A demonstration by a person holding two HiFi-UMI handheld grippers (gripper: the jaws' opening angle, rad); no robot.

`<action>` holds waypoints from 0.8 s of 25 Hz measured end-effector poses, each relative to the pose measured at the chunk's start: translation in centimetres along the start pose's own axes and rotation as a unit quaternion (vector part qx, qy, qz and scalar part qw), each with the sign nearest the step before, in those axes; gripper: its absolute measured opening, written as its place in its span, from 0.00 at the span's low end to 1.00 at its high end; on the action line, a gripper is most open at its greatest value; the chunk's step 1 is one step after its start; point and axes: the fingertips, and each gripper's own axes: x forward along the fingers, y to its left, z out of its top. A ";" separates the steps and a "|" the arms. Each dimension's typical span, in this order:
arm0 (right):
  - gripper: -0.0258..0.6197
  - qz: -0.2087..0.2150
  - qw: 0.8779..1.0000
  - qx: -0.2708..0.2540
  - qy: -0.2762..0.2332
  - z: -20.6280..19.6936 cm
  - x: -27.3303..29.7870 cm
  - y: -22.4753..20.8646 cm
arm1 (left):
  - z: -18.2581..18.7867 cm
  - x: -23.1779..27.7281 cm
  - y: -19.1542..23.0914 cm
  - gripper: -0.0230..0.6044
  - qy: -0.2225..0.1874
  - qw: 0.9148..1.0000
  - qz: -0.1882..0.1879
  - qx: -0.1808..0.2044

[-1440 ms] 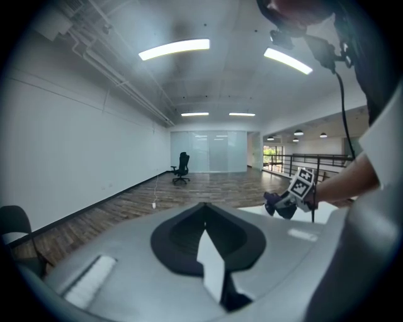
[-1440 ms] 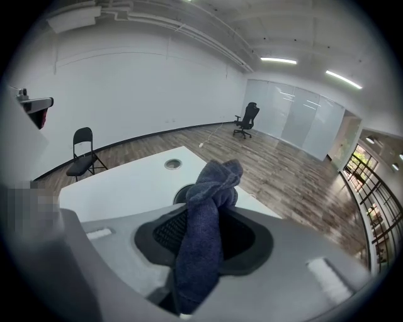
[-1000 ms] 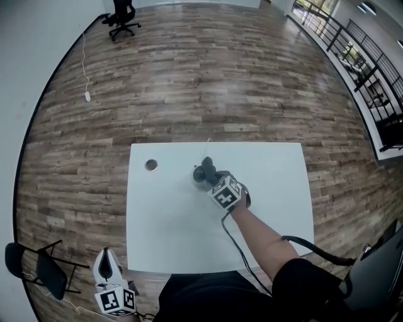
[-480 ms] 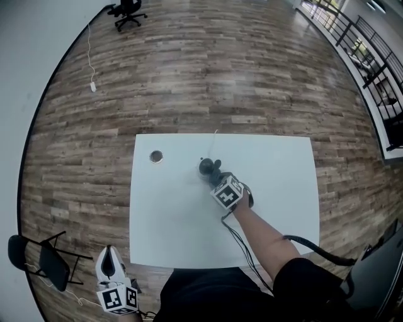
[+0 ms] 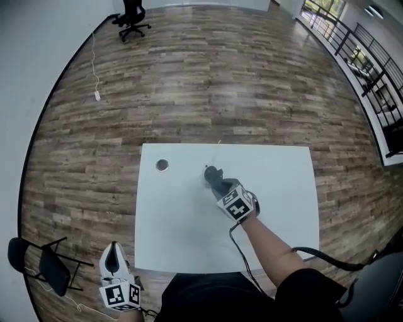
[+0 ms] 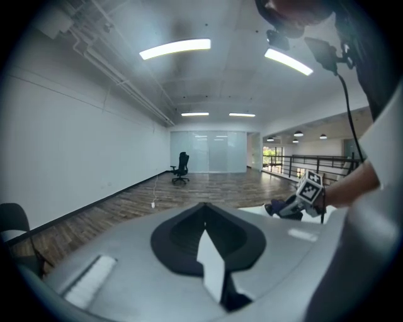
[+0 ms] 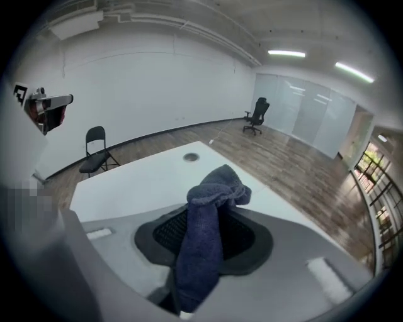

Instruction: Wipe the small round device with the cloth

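The small round device [image 5: 162, 165] lies near the far left corner of the white table [image 5: 182, 233]; the right gripper view shows the device [image 7: 191, 157] ahead of the jaws. My right gripper [image 5: 212, 175] hovers over the table's far middle, right of the device and apart from it. It is shut on a dark blue cloth [image 7: 204, 245], which bunches above the tips. My left gripper [image 5: 113, 248] hangs off the table's near left corner, its jaws [image 6: 204, 210] shut with nothing between them. From there the right gripper [image 6: 296, 200] and cloth [image 6: 275, 207] show at the right.
A folding chair [image 5: 38, 267] stands on the wood floor left of the table. An office chair [image 5: 132, 14] sits far off by the wall, and a railing [image 5: 371, 69] runs at the right. A cable [image 5: 245, 258] trails from the right gripper along the arm.
The head view has shifted slightly. My right gripper still holds the cloth over the table's far middle, about as far from the device as before. The left gripper has stayed put.
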 end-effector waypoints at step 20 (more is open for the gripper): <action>0.23 -0.063 0.990 -0.124 0.036 3.7 1.4 -2.6 | -1.7 -0.7 2.1 0.05 0.004 0.999 0.019 -0.029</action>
